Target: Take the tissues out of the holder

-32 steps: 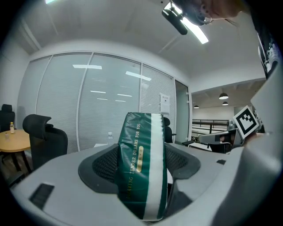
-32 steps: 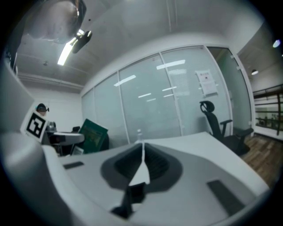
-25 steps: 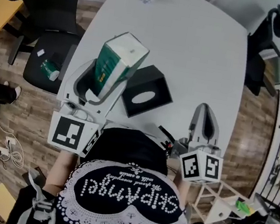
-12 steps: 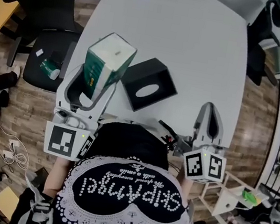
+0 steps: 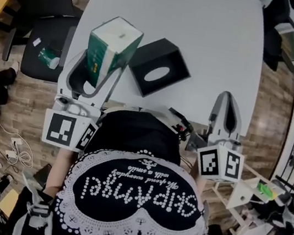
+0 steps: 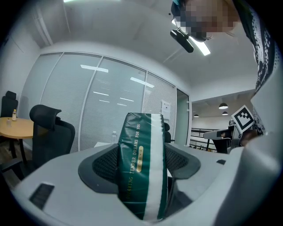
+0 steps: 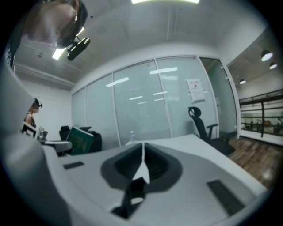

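Note:
My left gripper (image 5: 103, 59) is shut on a green and white tissue pack (image 5: 112, 44), held up above the table's near left edge. In the left gripper view the tissue pack (image 6: 141, 170) stands upright, pinched between both jaws. The black tissue holder (image 5: 158, 67) lies on the white table (image 5: 205, 34) just right of the pack, its oval slot facing up. My right gripper (image 5: 226, 108) hangs over the table's near right edge, shut with nothing in it; its jaws meet in the right gripper view (image 7: 142, 154). The pack (image 7: 81, 140) shows small at the left there.
Black office chairs stand at the left (image 5: 37, 6) and at the far right (image 5: 276, 30) of the table. A green can (image 5: 48, 58) rests on the left chair's seat. White shelving (image 5: 245, 197) stands at the lower right. Cables lie on the wooden floor at the left.
My left gripper has drawn back toward me and leftward with the tissue pack. The right gripper has kept shut and shifted slightly nearer. The holder has not moved on the table.

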Motion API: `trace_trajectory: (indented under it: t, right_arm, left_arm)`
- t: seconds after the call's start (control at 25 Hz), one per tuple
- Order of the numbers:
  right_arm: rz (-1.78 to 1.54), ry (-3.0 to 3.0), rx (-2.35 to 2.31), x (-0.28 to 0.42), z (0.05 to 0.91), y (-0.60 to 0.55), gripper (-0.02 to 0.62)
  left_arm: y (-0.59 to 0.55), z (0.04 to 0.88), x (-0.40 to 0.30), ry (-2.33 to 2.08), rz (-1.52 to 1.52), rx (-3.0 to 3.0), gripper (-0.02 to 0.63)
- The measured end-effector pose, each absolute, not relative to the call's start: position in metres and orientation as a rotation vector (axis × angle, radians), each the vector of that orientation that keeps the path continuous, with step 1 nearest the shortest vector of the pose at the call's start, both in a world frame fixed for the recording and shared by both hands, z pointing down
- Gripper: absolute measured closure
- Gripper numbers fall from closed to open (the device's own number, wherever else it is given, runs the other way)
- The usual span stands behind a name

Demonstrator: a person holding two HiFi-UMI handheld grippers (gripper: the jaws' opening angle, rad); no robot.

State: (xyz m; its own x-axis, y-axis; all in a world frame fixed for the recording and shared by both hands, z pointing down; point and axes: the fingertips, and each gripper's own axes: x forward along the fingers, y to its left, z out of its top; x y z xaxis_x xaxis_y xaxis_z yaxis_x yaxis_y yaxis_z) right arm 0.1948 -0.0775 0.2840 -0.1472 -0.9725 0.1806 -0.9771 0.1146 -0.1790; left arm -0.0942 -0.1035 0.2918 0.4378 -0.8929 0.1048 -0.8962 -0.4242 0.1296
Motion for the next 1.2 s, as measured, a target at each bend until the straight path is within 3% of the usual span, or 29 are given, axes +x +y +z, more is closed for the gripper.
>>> trace_trajectory:
  t: [1.2]
  right_arm:
    - [0.332, -2.304, 1.901, 0.179, 0.294, -0.099, 0.558]
  left_arm:
    - [-0.124, 0.299, -0.081, -1.489, 0.008, 2.558, 0.272]
